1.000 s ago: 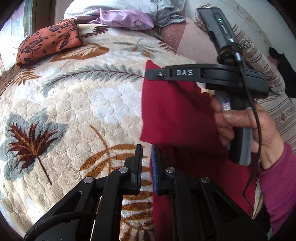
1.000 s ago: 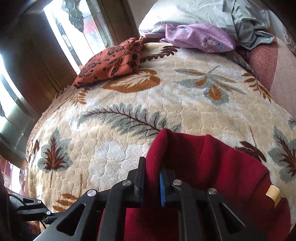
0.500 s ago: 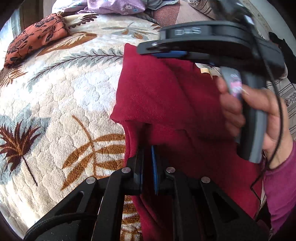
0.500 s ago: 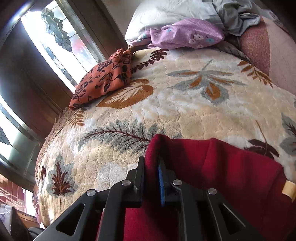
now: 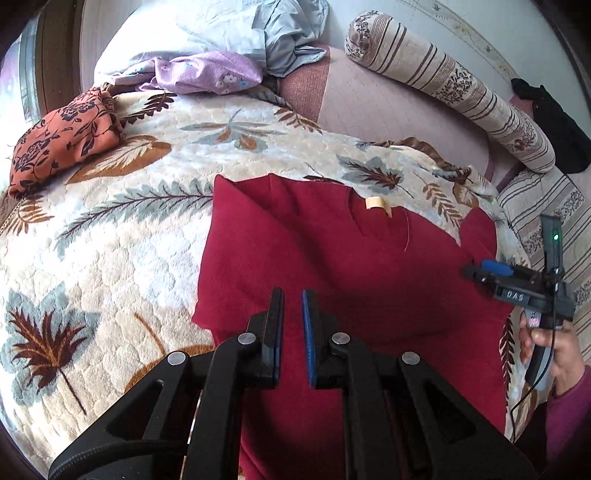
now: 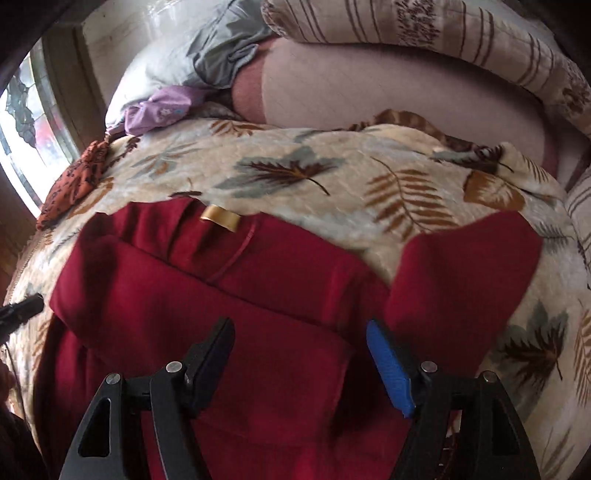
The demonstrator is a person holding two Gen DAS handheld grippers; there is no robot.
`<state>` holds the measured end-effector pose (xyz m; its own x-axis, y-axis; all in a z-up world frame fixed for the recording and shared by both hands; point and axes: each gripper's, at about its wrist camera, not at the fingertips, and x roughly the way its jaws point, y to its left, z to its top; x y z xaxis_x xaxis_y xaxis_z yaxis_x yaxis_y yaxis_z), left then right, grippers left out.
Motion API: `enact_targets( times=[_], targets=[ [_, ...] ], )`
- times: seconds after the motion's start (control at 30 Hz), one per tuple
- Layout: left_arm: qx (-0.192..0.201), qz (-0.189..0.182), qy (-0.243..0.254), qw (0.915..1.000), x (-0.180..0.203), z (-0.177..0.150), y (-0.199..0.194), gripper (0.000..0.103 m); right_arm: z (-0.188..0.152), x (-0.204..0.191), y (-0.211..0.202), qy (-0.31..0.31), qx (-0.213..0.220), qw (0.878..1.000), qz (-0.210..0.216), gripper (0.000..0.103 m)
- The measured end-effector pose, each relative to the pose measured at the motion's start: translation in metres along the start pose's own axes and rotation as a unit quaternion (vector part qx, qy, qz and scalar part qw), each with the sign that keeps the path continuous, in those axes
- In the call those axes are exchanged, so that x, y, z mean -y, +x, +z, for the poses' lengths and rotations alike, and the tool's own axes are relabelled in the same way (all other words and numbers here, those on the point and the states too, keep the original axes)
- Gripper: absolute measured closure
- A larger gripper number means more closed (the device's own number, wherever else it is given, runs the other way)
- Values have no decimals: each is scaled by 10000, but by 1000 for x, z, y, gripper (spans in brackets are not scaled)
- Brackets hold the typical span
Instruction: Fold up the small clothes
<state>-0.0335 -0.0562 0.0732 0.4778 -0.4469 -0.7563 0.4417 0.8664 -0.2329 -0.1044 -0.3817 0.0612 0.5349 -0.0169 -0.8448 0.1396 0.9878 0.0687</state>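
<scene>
A dark red garment (image 5: 332, 266) lies on a leaf-patterned blanket (image 5: 122, 236), its left side folded over the middle, a tan label (image 5: 376, 203) at the neck. My left gripper (image 5: 293, 314) hovers above the garment's lower middle, jaws nearly closed with a narrow gap and nothing between them. My right gripper (image 6: 299, 347) is open wide and empty above the folded part of the garment (image 6: 229, 314); an unfolded sleeve (image 6: 465, 280) lies to its right. The right gripper also shows at the garment's right edge in the left wrist view (image 5: 487, 269).
An orange floral cloth (image 5: 62, 136) lies at the blanket's far left. Purple (image 5: 207, 72) and grey (image 5: 284, 33) clothes are piled at the back. A striped bolster (image 5: 454, 88) lies at the back right. A window (image 6: 26, 122) is at the left.
Both grippers let go of the red garment after carrying its left side over the middle. The right gripper opened wide and moved to the garment's right side; the left pulled back.
</scene>
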Motion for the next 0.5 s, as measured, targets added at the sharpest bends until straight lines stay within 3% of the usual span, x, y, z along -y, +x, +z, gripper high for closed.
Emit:
enact_targets(
  times=[0.07, 0.1, 0.13, 0.23, 0.37, 0.5],
  targets=[
    [-14, 91, -6, 10000, 2, 2, 8, 96, -7, 5, 13, -74, -77, 9999, -52, 36],
    [-41, 199, -16, 9998, 2, 3, 11, 96, -9, 4, 17, -118, -120, 9998, -85, 49],
    [-82, 309, -13, 9995, 1, 4, 15, 96, -10, 4, 23, -174, -196, 9995, -146, 70],
    [-154, 545, -38, 9984, -4, 2, 24, 96, -10, 2, 21, -288, -151, 9993, -191, 98],
    [-169, 725, -133, 9971, -14, 0, 32, 96, -1, 9, -4, -181, 387, 9988, -250, 98],
    [-194, 873, -132, 9959, -16, -2, 37, 96, 5, 8, 16, -201, 337, 9969, -682, 98]
  ],
)
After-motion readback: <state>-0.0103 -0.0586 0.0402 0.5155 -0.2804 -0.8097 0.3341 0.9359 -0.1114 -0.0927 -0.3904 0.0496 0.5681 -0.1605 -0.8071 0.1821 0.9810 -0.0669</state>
